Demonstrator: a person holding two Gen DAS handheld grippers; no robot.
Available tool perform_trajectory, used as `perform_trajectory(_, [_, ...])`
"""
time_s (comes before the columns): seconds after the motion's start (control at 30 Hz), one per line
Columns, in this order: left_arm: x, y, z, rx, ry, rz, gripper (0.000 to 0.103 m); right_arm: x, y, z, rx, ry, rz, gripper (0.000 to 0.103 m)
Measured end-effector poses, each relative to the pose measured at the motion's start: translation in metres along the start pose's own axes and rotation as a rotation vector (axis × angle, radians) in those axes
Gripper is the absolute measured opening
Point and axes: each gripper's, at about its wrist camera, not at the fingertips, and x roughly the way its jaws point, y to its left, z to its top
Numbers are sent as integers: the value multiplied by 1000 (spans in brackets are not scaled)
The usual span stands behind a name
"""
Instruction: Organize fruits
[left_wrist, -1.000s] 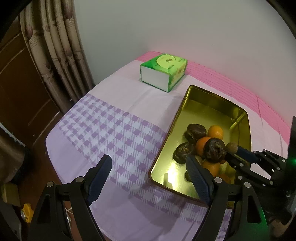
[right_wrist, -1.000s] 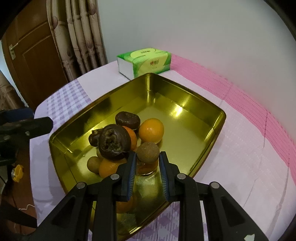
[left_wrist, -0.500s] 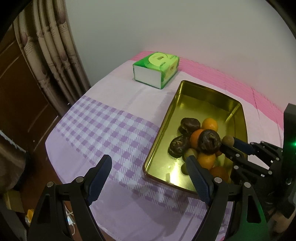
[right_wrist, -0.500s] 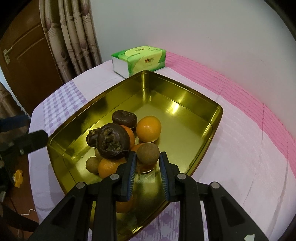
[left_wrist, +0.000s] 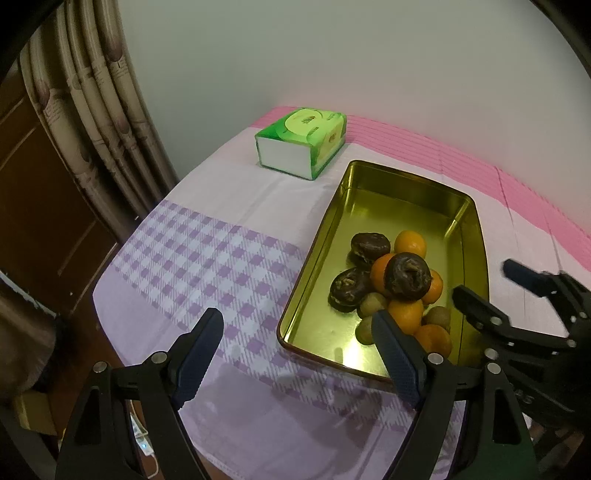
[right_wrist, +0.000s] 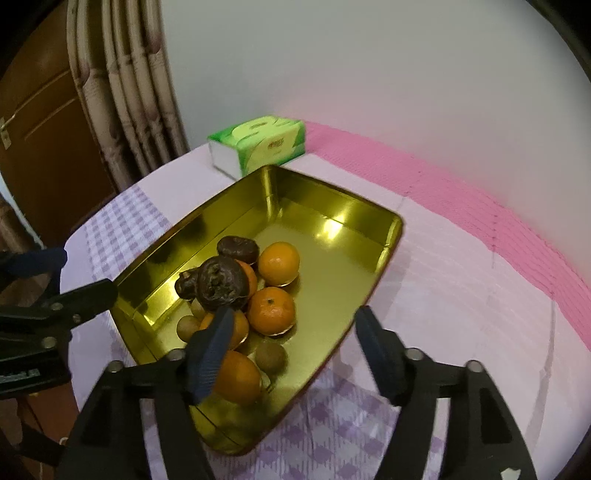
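A gold metal tray (left_wrist: 406, 177) (right_wrist: 332, 206) holds a pile of fruit: oranges (right_wrist: 279, 263), dark wrinkled passion fruits (right_wrist: 221, 283) (left_wrist: 408, 275) and small brown round fruits (right_wrist: 271, 356) (left_wrist: 437, 316). My right gripper (right_wrist: 293, 334) is open and empty above the tray's near end; it also shows in the left wrist view (left_wrist: 484, 284). My left gripper (left_wrist: 299, 347) is open and empty over the checked cloth, at the tray's near left corner.
A green tissue box (left_wrist: 301, 142) (right_wrist: 258, 147) stands behind the tray near the wall. The table has a pink and purple-checked cloth (left_wrist: 192, 258). Curtains (left_wrist: 96, 110) and a wooden door (right_wrist: 44, 122) are at the left, beyond the table's edge.
My right gripper has opened and let go of the small brown fruit, which now lies in the tray. Both grippers have drawn back from the tray.
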Motion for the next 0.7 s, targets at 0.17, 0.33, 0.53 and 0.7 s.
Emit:
perform_trajectory(0.17, [0, -1, 0, 0, 3, 3, 83, -11, -9, -3, 37, -4, -42, 92])
perform_trajectory(0.33, [2, -2, -1, 4, 8, 3, 83, -13, -17, -11, 96, 47, -35, 97])
perform_trajectory(0.53, [4, -5, -4, 18, 13, 4, 83, -15, -8, -20, 78, 77, -37, 100])
perform_trajectory(0.7, [5, -6, -4, 20, 15, 5, 83, -15, -1, -22, 52, 91, -40, 101])
